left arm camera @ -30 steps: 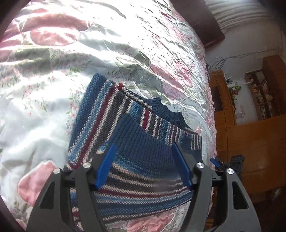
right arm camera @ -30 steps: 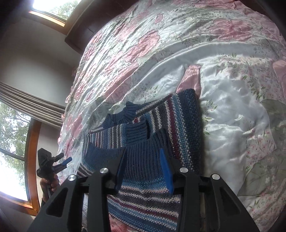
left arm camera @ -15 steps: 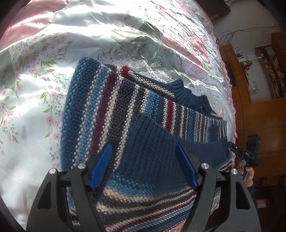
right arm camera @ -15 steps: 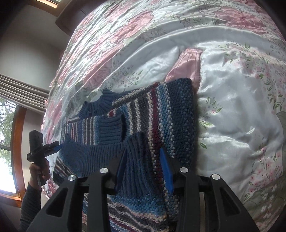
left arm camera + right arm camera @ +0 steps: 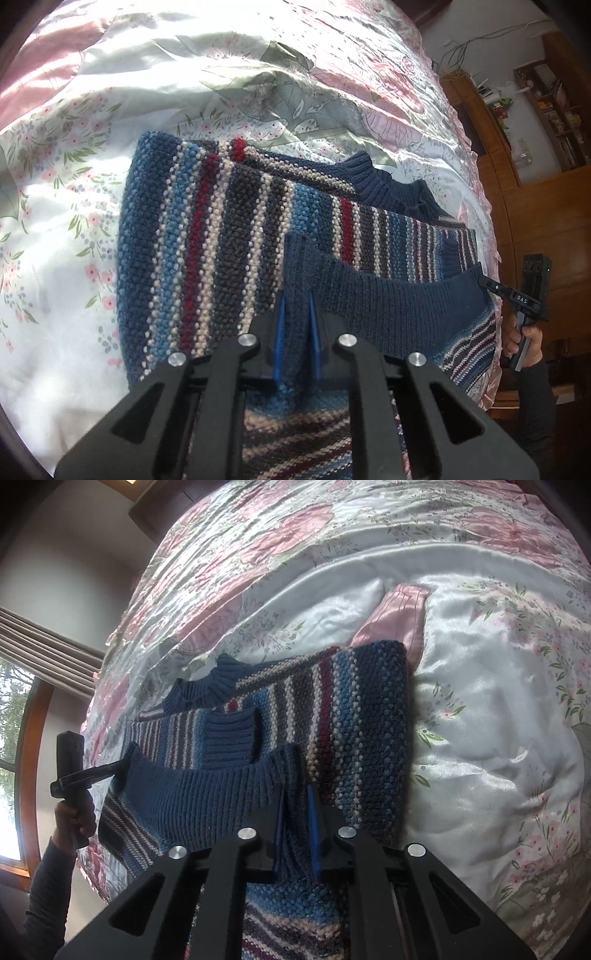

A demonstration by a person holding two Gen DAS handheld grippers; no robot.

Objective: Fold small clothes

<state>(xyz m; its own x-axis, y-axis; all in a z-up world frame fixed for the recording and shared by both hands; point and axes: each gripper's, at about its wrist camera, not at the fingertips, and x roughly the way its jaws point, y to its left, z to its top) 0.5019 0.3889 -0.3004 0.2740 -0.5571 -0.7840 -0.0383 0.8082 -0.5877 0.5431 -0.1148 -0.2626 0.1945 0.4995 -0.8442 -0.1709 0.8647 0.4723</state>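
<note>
Now both grippers, left [image 5: 295, 325] and right [image 5: 295, 812], have closed from open onto the sweater's [image 5: 207, 236] navy hem [image 5: 388, 299], ready to carry it over the body on the bedspread [image 5: 55, 184].

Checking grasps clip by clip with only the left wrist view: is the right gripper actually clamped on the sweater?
Observer: Yes. In the right wrist view, the right gripper is pinched shut on the ribbed hem of the sweater.
Operator: What's behind the left gripper?
Observer: Beyond the left gripper is a window with a wooden frame and trees outside.
</note>
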